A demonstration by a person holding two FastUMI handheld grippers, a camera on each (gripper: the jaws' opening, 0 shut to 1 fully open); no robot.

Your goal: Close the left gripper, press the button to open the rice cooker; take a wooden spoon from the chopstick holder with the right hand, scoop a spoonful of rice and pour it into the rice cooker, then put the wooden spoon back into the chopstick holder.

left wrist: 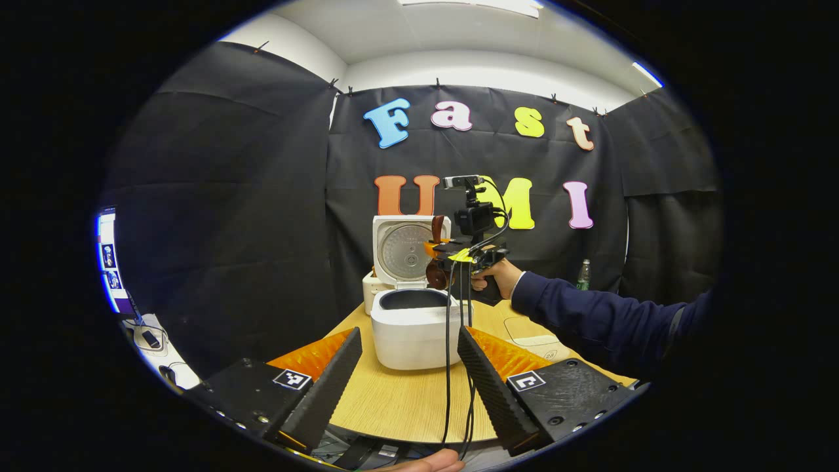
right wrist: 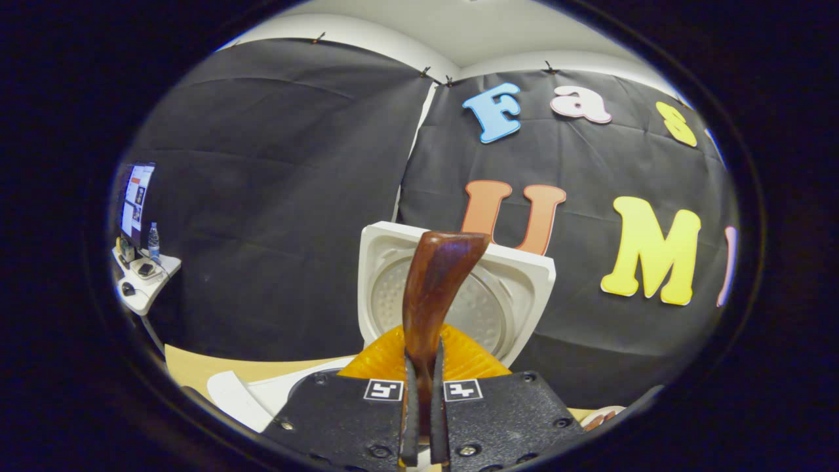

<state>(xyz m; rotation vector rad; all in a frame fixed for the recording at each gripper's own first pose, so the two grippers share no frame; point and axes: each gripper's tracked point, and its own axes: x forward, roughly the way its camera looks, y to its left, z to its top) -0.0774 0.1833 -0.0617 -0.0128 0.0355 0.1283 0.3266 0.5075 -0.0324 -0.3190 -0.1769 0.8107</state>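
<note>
- The round light-wood table [left wrist: 406, 400] is carrying the task's things, and the person's dark-blue sleeve [left wrist: 590, 314] is reaching in over it from 3 o'clock in the left gripper view.
- The white rice cooker [left wrist: 411, 331] is sitting near the middle of the table with its white lid [left wrist: 406, 252] standing upright behind the dark pot opening, so the button step looks done.
- The left tongs [left wrist: 409, 377] are hanging well short of the cooker at 6 o'clock of their own view, fingers spread wide with nothing between them; a black cable is dangling across the gap.
- The right tongs [right wrist: 423, 419] are gripping the dark-brown wooden spoon [right wrist: 436, 288] by its handle, both fingers pressed narrow against it, with the handle end rising toward 12 o'clock in the right gripper view in front of the open lid [right wrist: 524, 288].
- In the left gripper view the right tongs [left wrist: 452, 259] are hovering above the pot at about 1 o'clock from the cooker, with the spoon's bowl [left wrist: 436, 275] hanging below them, just over the rim.
- I cannot tell whether rice is lying in the spoon or already in the pot; the spoon's bowl is too small to read.
- Judging by the spoon over the pot, the pour is in hand or just finishing; putting the spoon back in the chopstick holder is what is left.
</note>
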